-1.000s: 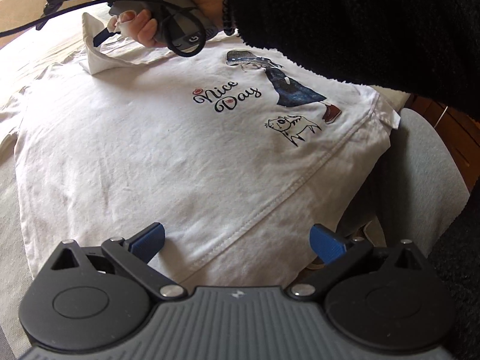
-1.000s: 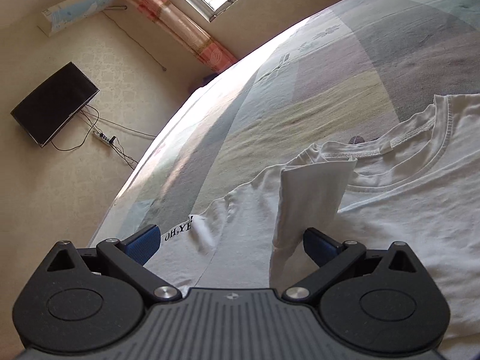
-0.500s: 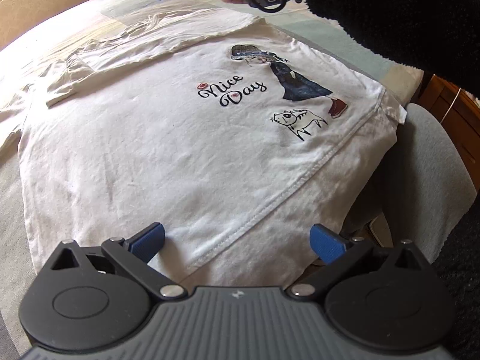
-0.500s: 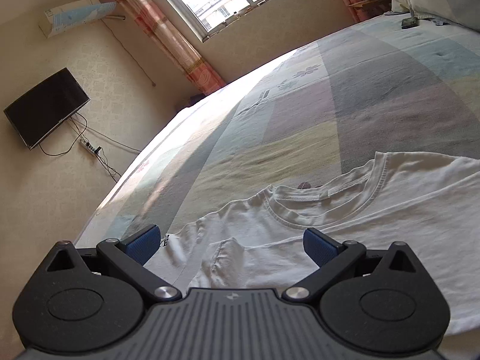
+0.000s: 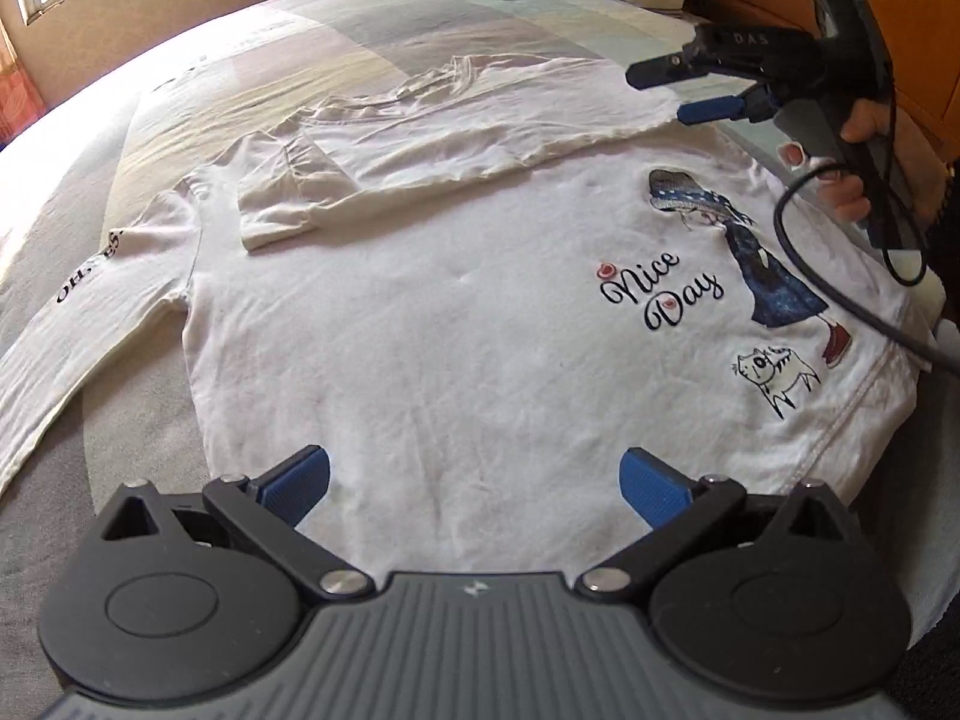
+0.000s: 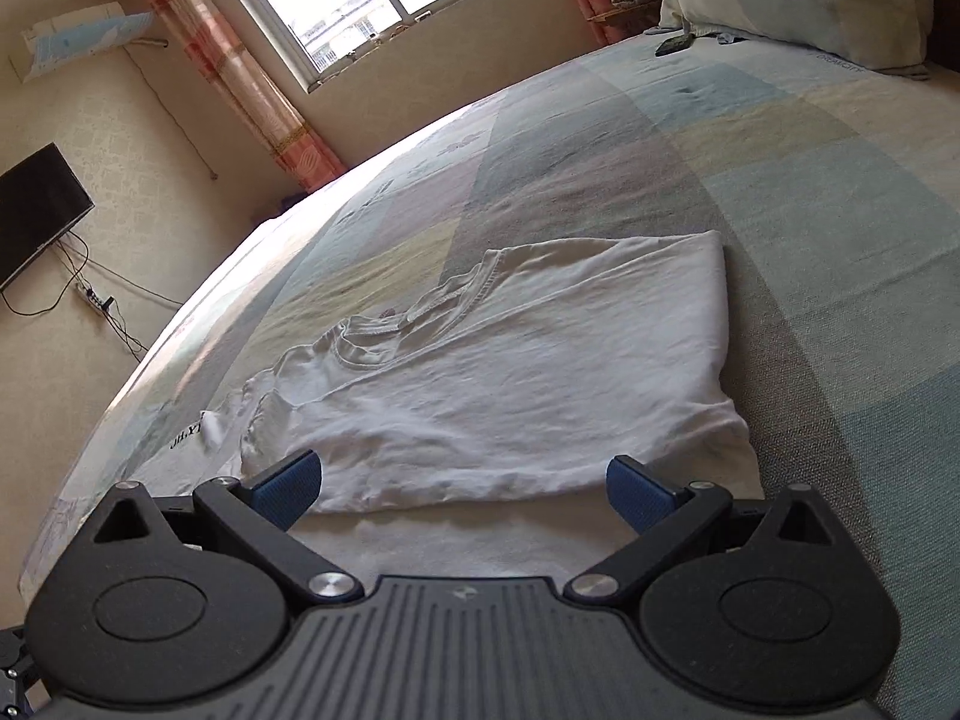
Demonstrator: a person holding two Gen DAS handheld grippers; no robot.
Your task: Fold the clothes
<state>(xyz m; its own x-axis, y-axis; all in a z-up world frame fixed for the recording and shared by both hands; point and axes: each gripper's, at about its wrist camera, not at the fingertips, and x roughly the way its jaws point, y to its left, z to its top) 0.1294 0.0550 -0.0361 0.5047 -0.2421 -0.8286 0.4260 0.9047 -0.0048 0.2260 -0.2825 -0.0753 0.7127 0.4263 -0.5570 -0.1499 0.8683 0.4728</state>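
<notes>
Claws (image 5: 474, 483) (image 6: 465, 483) spread wide, low over shirt (image 5: 468, 324)

Shirt (image 5: 456, 324) near hem hidden behind left gripper (image 5: 474, 483) body in left wrist view; left sleeve (image 5: 72, 354) runs off the frame's left edge, its black lettering only partly legible. In the right wrist view, the folded-over shirt's near edge is masked by right gripper (image 6: 465, 483). Hand (image 5: 864, 180) holding the right gripper is cut by the right edge, its cable (image 5: 840, 300) exits there too. TV (image 6: 36, 210) is clipped at left. Small dark object (image 6: 673, 45) near the pillow (image 6: 798, 0): too small to identify.
</notes>
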